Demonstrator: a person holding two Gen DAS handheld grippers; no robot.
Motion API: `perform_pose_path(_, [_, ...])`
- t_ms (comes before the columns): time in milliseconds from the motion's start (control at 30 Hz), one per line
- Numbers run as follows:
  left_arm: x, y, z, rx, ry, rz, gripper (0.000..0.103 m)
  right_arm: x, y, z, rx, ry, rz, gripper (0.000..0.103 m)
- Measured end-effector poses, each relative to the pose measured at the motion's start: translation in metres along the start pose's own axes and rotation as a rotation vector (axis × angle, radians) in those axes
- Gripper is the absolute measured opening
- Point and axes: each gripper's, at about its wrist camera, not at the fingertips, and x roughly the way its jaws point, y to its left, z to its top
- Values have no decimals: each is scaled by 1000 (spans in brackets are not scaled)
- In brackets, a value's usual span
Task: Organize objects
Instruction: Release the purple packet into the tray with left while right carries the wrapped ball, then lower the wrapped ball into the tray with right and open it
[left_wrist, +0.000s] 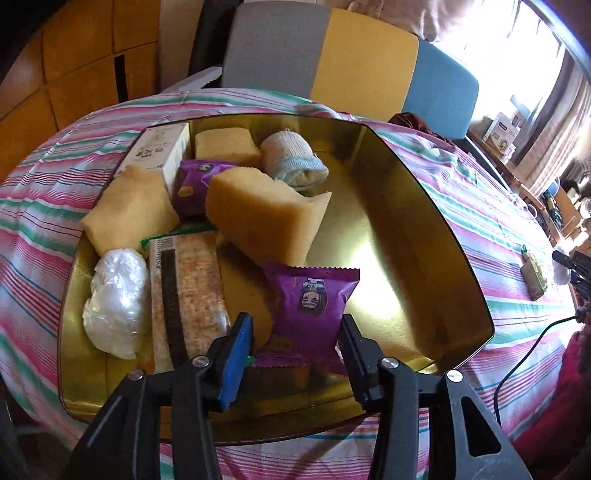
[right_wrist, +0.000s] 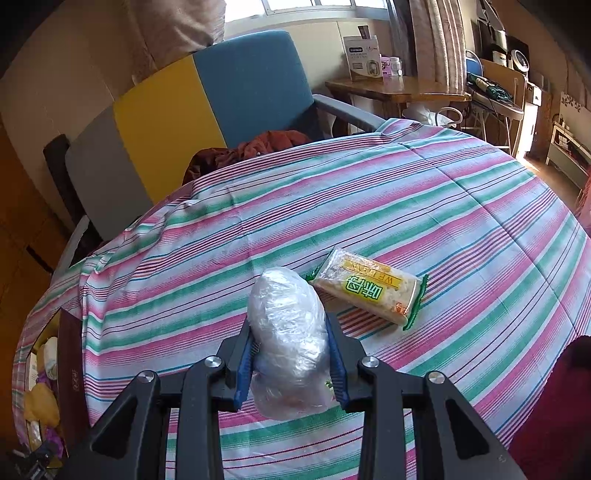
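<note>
Striped cloth (right_wrist: 332, 206) in pink, green and white covers the table, and on it a gold tin (left_wrist: 424, 206) is set, already part-filled with sponge blocks, a rolled sock and wrapped snacks. Over the tin the left gripper (left_wrist: 295, 332) is held with its jaws parted; a purple snack packet (left_wrist: 310, 299) stands between them, and no pad is seen pressing on it. The right gripper (right_wrist: 290, 354) is closed on a crinkled plastic-wrapped bundle (right_wrist: 288, 332) above the cloth, near a yellow-labelled cracker pack (right_wrist: 369, 291). Such a bundle is judged light, soft and slippery; a hold across its thick middle is advised.
</note>
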Motion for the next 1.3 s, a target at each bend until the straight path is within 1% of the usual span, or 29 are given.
perform_pose_path(67, [-6, 3, 1, -8, -22, 2, 49, -2, 1, 0, 0, -7, 16, 34])
perform_pose_path(133, [-11, 5, 3, -18, -42, -2, 54, -5, 5, 0, -17, -18, 42, 35])
perform_pose_path(167, [-13, 7, 4, -20, -51, -3, 55, -6, 9, -1, -28, -17, 57, 34])
perform_pose_path(200, [-15, 8, 5, -21, -59, 0, 55, -8, 14, -3, -44, -12, 77, 34])
perform_pose_path(267, [-20, 11, 6, -21, -71, 6, 55, -13, 34, -7, -120, -14, 104, 34])
perform_pose_path(333, [-24, 16, 7, -26, -85, 7, 55, -20, 60, -15, -219, -14, 135, 34])
perform_pose_path(433, [-31, 24, 8, -36, -107, 18, 55, -29, 105, -31, -327, 8, 199, 34])
perform_pose_path(600, [-38, 32, 8, -48, -128, 31, 57, -48, 198, -74, -516, 52, 361, 34])
perform_pose_path(733, [-44, 37, 5, -39, -149, 46, 58, -56, 262, -110, -614, 99, 474, 35])
perform_pose_path(767, [-46, 37, 4, -35, -155, 53, 58, -56, 275, -118, -636, 112, 487, 35])
perform_pose_path(867, [-51, 42, 2, -35, -171, 68, 60, -49, 305, -139, -702, 139, 471, 35])
perform_pose_path(933, [-54, 48, 1, -46, -181, 74, 63, -40, 319, -150, -726, 177, 473, 35])
perform_pose_path(1000, [-56, 53, -1, -56, -186, 84, 65, -29, 330, -162, -763, 212, 445, 35])
perform_pose_path(1067, [-56, 59, -3, -69, -187, 95, 66, -20, 334, -172, -784, 230, 409, 36])
perform_pose_path(1133, [-55, 62, -5, -77, -180, 105, 67, -9, 336, -180, -786, 268, 390, 36])
perform_pose_path(1233, [-58, 64, -7, -78, -190, 119, 68, 3, 337, -189, -790, 315, 384, 37])
perform_pose_path(1300, [-61, 63, -8, -72, -204, 128, 69, 6, 336, -193, -783, 324, 394, 38])
